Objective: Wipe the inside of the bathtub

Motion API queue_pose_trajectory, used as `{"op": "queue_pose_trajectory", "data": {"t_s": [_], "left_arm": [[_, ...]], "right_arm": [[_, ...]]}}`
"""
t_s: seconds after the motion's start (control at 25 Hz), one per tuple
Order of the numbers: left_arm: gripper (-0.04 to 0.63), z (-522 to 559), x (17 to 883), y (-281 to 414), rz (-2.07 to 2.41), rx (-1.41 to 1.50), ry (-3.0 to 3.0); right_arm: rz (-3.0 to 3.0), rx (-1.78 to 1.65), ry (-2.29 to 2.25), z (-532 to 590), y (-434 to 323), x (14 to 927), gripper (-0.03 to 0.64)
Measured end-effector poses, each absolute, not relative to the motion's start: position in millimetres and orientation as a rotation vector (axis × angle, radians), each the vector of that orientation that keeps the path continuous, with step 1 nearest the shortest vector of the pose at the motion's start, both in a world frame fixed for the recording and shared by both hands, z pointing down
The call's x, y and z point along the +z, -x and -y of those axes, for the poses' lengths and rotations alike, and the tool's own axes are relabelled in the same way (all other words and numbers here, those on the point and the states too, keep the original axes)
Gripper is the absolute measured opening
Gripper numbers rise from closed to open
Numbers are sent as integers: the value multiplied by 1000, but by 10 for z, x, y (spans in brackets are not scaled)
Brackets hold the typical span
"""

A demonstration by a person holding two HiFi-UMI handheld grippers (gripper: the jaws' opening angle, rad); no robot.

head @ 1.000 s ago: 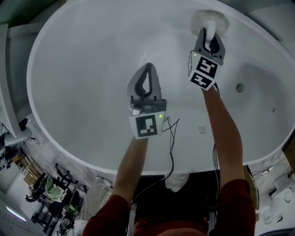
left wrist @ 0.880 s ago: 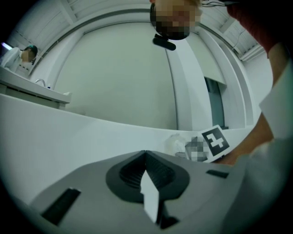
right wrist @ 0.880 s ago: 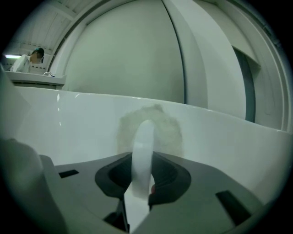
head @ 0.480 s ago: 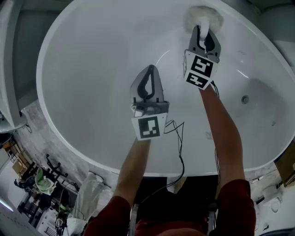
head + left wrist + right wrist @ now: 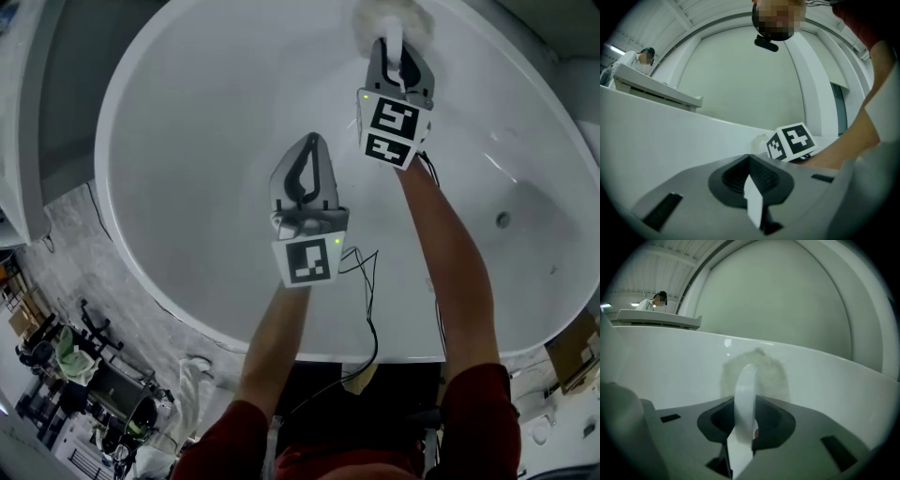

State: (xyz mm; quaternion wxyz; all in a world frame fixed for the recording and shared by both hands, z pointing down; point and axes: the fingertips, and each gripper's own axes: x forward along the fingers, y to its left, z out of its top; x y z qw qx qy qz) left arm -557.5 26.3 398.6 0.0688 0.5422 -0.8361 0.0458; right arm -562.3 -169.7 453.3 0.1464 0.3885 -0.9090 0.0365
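Now duster (image 5: pixel 394 19) farther along bathtub (image 5: pixel 187 141)

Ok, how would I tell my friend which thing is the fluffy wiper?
Find the big white bathtub and follow the right gripper to its far wall. The wiper is the round pad there, on a white handle clamped in the jaws. It's the only fuzzy thing; all around is smooth.

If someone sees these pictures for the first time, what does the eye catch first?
The big white oval bathtub fills the head view. At its far wall, the right hand-held gripper presses a fluffy white scrubber against it; the left hand-held gripper hovers shut over the middle.
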Motion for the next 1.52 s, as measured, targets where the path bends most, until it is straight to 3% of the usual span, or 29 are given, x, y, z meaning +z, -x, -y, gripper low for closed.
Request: {"op": "queue_pose_trajectory", "data": {"t_s": [0.48, 0.88, 1.52], "left_arm": [[16, -198, 3635, 5749, 2458, 67, -1734], [15, -13, 2574, 5794, 2385, 51, -1880], [15, -365, 950, 4041, 2171, 80, -2258]], "right_arm": [[2546, 163, -1155, 1658, 5464, 4440, 91], [2604, 234, -1214, 988, 4856, 3241, 91], [2618, 183, -1521, -7, 2519, 1088, 91]]}}
